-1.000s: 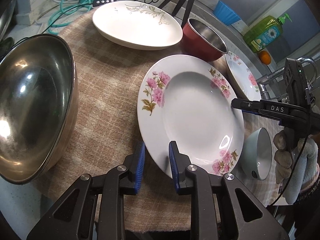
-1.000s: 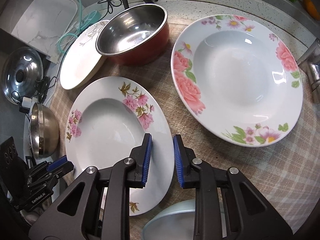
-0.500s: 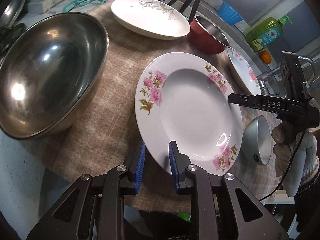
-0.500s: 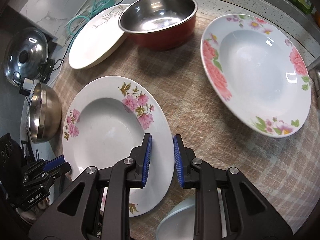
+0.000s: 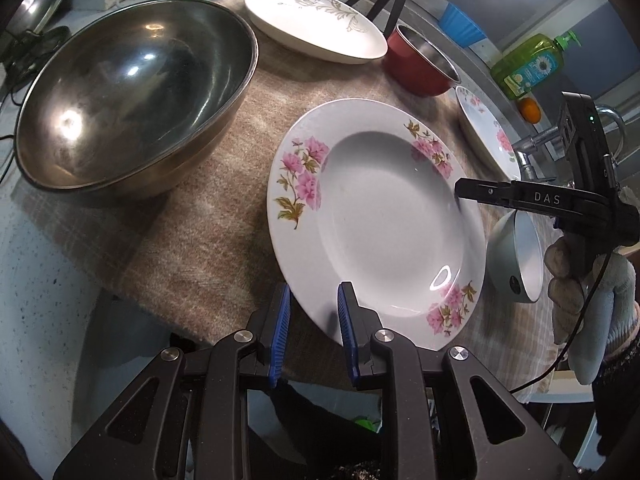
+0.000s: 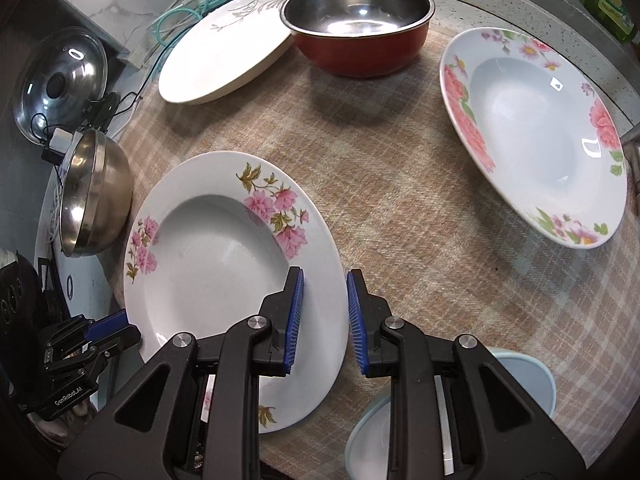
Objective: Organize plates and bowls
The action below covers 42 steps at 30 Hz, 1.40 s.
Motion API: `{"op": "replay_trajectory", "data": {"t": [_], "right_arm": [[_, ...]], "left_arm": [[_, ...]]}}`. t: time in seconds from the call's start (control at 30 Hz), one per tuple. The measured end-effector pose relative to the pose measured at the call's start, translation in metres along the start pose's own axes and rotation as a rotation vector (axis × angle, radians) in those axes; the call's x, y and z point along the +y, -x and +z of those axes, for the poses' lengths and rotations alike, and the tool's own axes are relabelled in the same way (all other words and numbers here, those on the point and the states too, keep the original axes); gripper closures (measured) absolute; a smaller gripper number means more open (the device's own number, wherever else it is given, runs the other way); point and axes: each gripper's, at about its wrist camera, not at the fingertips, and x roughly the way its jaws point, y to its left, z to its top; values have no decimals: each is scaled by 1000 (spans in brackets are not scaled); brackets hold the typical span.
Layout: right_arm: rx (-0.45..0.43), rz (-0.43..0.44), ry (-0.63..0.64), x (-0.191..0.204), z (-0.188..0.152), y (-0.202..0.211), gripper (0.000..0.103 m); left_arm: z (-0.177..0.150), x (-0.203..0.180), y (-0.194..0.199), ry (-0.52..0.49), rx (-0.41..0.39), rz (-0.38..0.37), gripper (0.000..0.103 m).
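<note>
**Two tools grip one pink-flowered plate from opposite sides**

At far left, a large steel bowl [image 5: 132,108] sits at the edge of a checked cloth [image 6: 400,200] covering the worktop [image 5: 40,280]. Next to it is the pink-flowered plate [image 5: 380,220], a deep white plate. The left tool [image 5: 312,320] pinches the plate's near rim between its blue pads. The right tool [image 6: 324,312] pinches the opposite rim, one pad inside the rim and one outside. Behind the plate lie a cream plate [image 6: 228,48] with a grey leaf print and, touching it, a red pot [image 6: 360,24] with a steel interior. Further right rests a rose-patterned plate [image 6: 532,136]. A pale blue bowl [image 6: 520,400] sits just beside the right tool.
</note>
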Motion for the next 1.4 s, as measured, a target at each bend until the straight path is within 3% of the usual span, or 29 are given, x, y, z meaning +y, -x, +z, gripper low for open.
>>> {"op": "replay_trajectory", "data": {"t": [1.0, 1.07, 1.17, 1.4], "right_arm": [[-16, -50, 33, 16, -13, 4, 79], [-27, -47, 31, 16, -13, 8, 74], [-63, -43, 18, 14, -12, 17, 53], [-134, -10, -16, 7, -14, 44, 52]], "left_arm": [[-7, 1, -3, -39, 25, 11, 82], [-7, 1, -1, -45, 22, 21, 79], [-7, 1, 4, -47, 13, 29, 79], [-6, -1, 21, -77, -14, 44, 79]]}}
